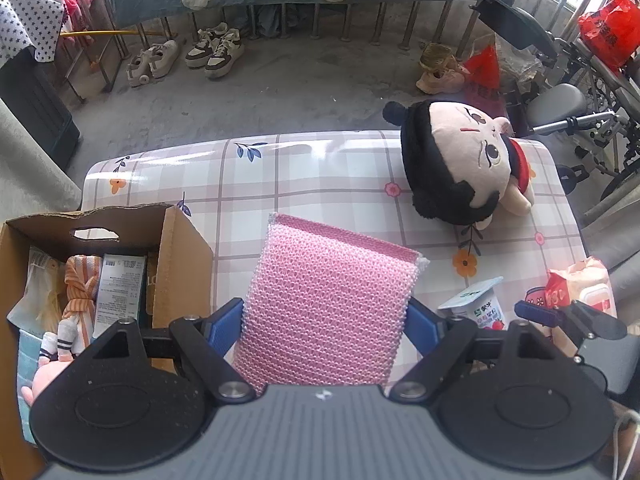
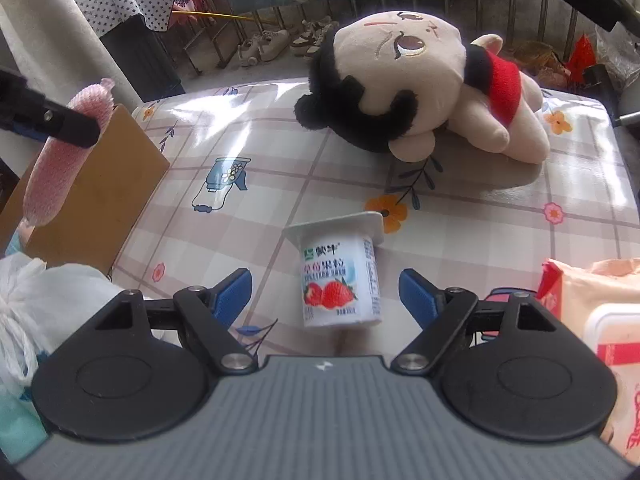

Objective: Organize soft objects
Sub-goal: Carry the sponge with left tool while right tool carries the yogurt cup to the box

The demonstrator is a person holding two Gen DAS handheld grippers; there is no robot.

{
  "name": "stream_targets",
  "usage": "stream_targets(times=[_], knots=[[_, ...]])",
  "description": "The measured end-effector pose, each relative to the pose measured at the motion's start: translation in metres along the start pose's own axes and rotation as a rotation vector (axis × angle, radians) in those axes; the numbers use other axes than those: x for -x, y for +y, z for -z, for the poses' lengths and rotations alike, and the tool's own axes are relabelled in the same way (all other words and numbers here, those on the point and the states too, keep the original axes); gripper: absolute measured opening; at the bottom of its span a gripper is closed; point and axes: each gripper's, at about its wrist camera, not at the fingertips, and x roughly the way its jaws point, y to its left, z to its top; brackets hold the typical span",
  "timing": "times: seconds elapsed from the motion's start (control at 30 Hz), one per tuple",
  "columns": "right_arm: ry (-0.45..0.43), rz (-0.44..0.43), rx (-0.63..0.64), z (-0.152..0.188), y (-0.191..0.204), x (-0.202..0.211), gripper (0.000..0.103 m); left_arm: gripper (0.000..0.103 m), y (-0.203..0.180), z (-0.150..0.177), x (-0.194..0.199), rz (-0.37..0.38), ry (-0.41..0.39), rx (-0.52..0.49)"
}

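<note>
My left gripper [image 1: 324,320] is shut on a pink mesh sponge [image 1: 332,300], its blue pads pressed against both long edges, and holds it above the table beside an open cardboard box [image 1: 184,248]. The right wrist view shows that sponge [image 2: 64,156] edge-on at the far left, over the box [image 2: 100,184]. My right gripper [image 2: 325,292] is open, and a strawberry yogurt cup [image 2: 340,276] stands upside down between its fingers, clear of both pads. A plush doll [image 2: 420,88] with black hair and a red collar lies on its side at the table's far right [image 1: 460,164].
The box holds a striped cloth doll [image 1: 78,300] and small cartons. A pack of wet wipes [image 2: 600,320] lies at the right edge of the checked tablecloth [image 1: 300,184]. A white plastic bag [image 2: 40,312] sits at the near left. Shoes and railings lie beyond the table.
</note>
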Motion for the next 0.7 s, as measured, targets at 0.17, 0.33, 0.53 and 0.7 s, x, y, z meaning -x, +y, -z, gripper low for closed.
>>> stream_targets(times=[0.17,0.33,0.53,0.7], knots=[[0.124,-0.009,-0.037,-0.014,-0.006,-0.034,0.07,0.084,-0.001,0.001,0.003,0.004,-0.006,0.011],[0.128,0.013,-0.078,-0.012,-0.011,-0.032,0.046,0.084,0.006,0.004,0.008,0.015,-0.003,0.04],[0.085,-0.014,-0.167,-0.011,-0.015,-0.003,0.046,0.084,0.026,0.005,0.03,0.019,-0.008,0.091],[0.023,-0.074,-0.223,-0.028,0.001,0.032,0.046,0.084,0.065,0.002,0.062,0.0,-0.029,0.144]])
